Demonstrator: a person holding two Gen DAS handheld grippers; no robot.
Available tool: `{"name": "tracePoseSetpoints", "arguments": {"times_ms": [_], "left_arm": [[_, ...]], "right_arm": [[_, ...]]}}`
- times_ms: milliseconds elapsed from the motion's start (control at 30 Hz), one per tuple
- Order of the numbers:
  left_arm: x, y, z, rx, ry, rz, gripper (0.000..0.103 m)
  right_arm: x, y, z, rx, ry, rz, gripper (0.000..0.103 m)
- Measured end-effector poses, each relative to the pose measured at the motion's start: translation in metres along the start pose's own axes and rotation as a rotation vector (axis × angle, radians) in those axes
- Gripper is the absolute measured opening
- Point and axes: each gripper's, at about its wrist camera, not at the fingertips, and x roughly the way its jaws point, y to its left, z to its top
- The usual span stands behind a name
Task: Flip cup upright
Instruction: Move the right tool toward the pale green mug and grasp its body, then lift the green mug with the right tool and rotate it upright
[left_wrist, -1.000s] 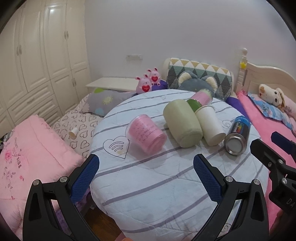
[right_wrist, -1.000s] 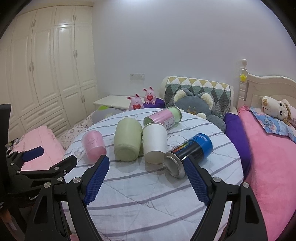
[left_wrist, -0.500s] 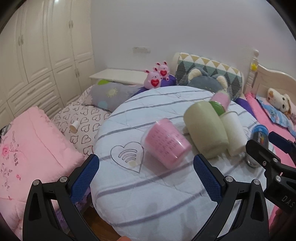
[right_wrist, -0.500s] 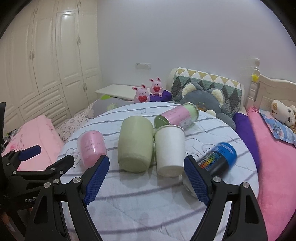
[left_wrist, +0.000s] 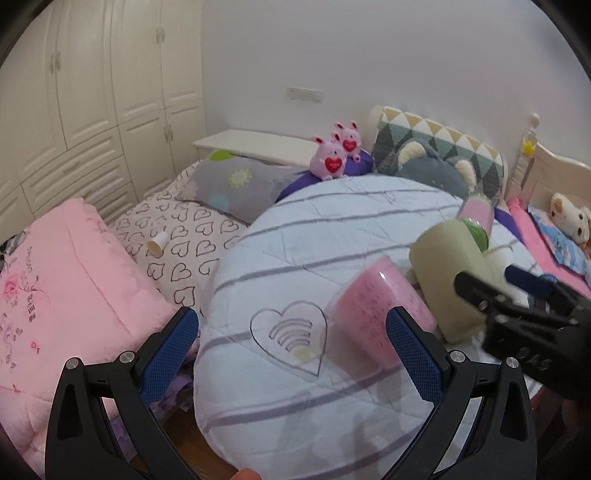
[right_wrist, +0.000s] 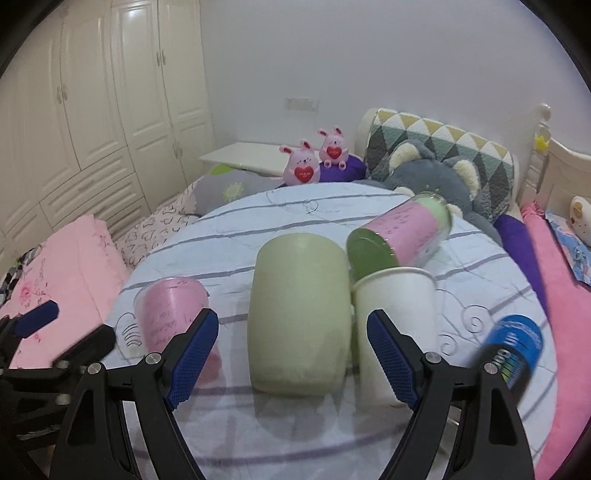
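Note:
A pale green cup (right_wrist: 299, 314) lies on its side in the middle of the round striped table (right_wrist: 258, 210), base toward me. My right gripper (right_wrist: 291, 354) is open and empty, its jaws either side of the green cup's near end, not touching it. A pink cup (right_wrist: 166, 310) lies on its side to the left; a white paper cup (right_wrist: 395, 317) lies to the right. My left gripper (left_wrist: 291, 350) is open and empty over the table's left edge, with the pink cup (left_wrist: 380, 314) just behind its right finger. The green cup also shows in the left wrist view (left_wrist: 450, 273).
A pink and green tumbler (right_wrist: 402, 236) and a blue can (right_wrist: 513, 343) also lie on the table. Pink bedding (left_wrist: 62, 295) lies to the left, a pink bed (right_wrist: 569, 314) to the right, plush toys (right_wrist: 306, 166) and pillows behind. Each gripper shows in the other's view.
Both grippers have moved left and closer to the table. The right one now frames the green cup; the left one faces the table's left edge and the pink cup. The cups have not moved.

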Motion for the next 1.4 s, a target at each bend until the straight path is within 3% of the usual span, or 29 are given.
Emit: {"name": "tracePoseSetpoints", "arguments": {"times_ms": [433,600,767,1400], "left_arm": [[0.022,-0.001,0.007,0.011,0.042,-0.027,0.103],[0.021,-0.001,0.008,0.004,0.036,-0.029,0.103],[0.013,0.0,0.006,-0.001,0.024,-0.028,0.103],[-0.036,-0.019,-0.036,0.057,0.017,-0.032,0.103]], "right_arm": [[0.04,0.002,0.002,0.021,0.13,-0.036,0.084],[0.032,-0.002,0.003,0.046,0.102,-0.013,0.078],[0.028,-0.006,0.002,0.059,0.114,0.001,0.078],[-0.035,-0.003,-0.054,0.097,0.116,0.007,0.078]]}}
